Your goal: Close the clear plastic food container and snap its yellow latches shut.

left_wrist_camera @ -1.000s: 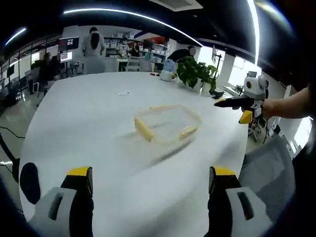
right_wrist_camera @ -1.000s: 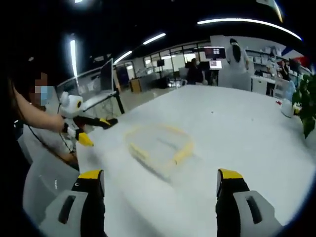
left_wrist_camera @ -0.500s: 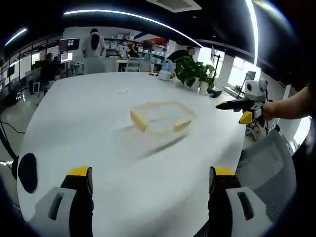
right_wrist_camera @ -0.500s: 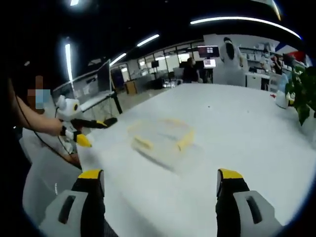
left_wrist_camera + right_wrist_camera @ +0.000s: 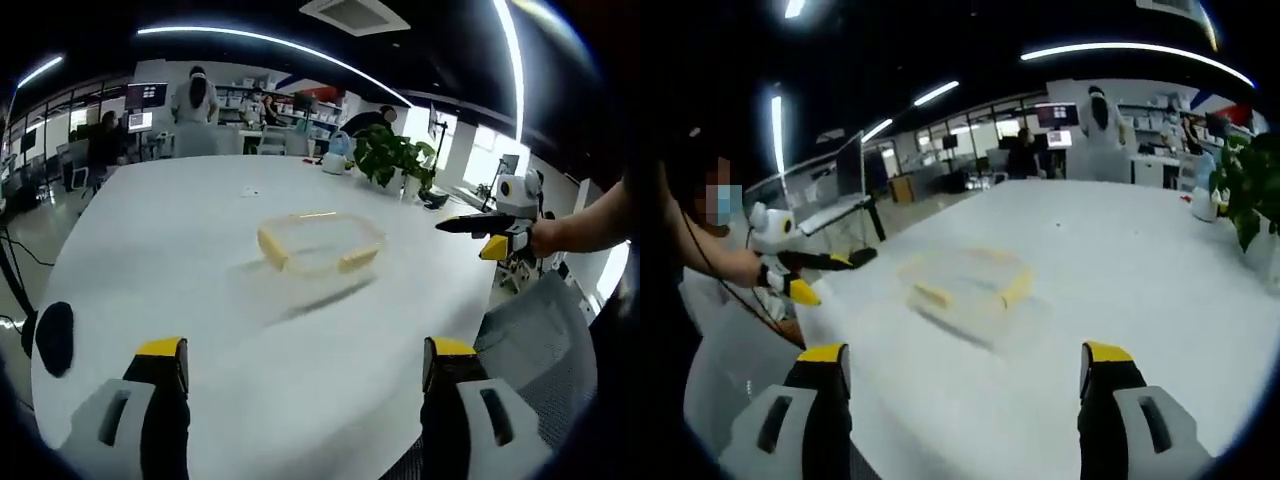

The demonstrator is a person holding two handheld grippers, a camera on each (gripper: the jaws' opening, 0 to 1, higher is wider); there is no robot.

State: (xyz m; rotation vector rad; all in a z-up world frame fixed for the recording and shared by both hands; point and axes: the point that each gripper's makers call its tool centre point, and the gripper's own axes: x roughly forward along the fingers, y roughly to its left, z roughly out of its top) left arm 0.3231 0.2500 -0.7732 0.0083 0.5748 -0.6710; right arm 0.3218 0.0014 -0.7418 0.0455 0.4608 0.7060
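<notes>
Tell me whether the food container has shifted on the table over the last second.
Cannot tell. The food container appears smaller now, but the plant and table shifted too, which points to the camera moving.

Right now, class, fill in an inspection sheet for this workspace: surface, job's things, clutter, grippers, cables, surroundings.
Surface: white table, mostly bare.
Job's things: clear container with yellow latches, mid-table, untouched.
Clutter: potted plant and a pale jug at the far edge; small item, too small to tell.
Grippers: left gripper and right gripper both open, short of the container.
Cables: black cable hanging beside the table.
Surroundings: office desks, monitors, people standing behind.
</notes>
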